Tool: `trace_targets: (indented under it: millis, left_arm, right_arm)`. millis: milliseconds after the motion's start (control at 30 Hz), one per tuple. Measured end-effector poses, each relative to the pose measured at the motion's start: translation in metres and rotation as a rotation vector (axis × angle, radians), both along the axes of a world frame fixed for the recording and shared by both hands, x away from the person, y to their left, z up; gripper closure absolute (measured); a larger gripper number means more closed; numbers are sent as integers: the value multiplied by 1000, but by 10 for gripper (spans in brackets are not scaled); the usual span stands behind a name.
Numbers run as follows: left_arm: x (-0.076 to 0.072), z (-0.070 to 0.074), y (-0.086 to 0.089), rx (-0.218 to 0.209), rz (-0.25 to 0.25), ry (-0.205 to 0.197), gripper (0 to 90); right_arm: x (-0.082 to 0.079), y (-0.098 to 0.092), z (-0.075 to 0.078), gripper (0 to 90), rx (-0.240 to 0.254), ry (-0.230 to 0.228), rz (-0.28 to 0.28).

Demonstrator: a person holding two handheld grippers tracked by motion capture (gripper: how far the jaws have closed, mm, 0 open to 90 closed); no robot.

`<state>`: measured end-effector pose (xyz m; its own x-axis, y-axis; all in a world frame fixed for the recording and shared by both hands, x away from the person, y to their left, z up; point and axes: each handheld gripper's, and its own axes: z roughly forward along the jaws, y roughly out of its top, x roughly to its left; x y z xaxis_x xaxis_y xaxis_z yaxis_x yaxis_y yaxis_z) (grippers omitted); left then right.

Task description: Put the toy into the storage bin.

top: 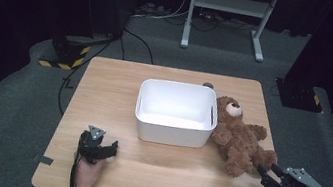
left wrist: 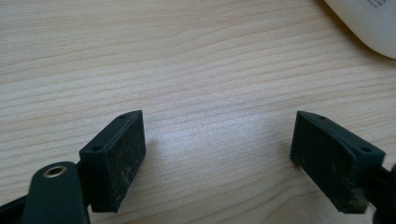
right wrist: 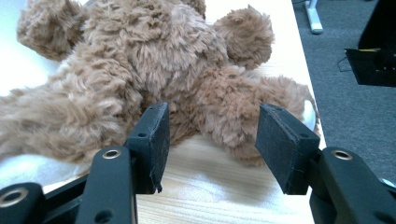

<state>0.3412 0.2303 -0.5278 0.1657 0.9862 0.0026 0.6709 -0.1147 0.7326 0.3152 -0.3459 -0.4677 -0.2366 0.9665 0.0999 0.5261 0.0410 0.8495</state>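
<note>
the brown teddy bear (top: 241, 138) lies on the wooden table (top: 106, 79), touching the right side of the white plastic tub (top: 176, 113). the right gripper (right wrist: 212, 140) has its 2 jaws apart around one leg, not pressing it. the left gripper (top: 104, 148) rests near the table's front edge, jaws wide apart over bare wood.

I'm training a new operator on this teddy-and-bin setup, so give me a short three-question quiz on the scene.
1. True or false: the teddy bear lies inside the white bin.
2. Which gripper is at the bear's leg: A left gripper, B right gripper?
3. Fill in: between the left gripper's jaws lies only bare ____.

Key:
1. False; it lies on the table, against the bin's right side.
2. B; the leg sits between its jaws, the pads not yet pressing.
3. Table.
</note>
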Motion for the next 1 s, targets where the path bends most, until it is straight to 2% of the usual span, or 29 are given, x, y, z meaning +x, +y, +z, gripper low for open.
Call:
trace_targets:
  millis: [133,267,400,533,667,700,833,867,1000]
  left_arm:
    - [0,0,0,1,1,0,178]
    - [0,0,0,1,3,0,178]
    - [0,0,0,0,3,0,179]
    - [0,0,0,-1,5,0,178]
    - [0,0,0,0,0,0,179]
    - [0,0,0,-2,4,-1,179]
    - [0,0,0,-1,3,-1,179]
    - [0,0,0,-1,4,0,179]
    - [0,0,0,-2,4,0,179]
  right_arm:
    - [1,0,5,435,8,2,12]
    - [3,2,11,418,2,-25,9]
    - [7,4,13,390,2,-23,7]
    - [10,7,17,375,24,-16,4]
    - [14,13,24,366,29,-42,10]
    - [15,12,25,365,36,-30,18]
    - [18,13,27,393,52,-29,33]
    - [20,16,28,417,52,-26,52]
    - [21,19,31,416,42,-24,60]
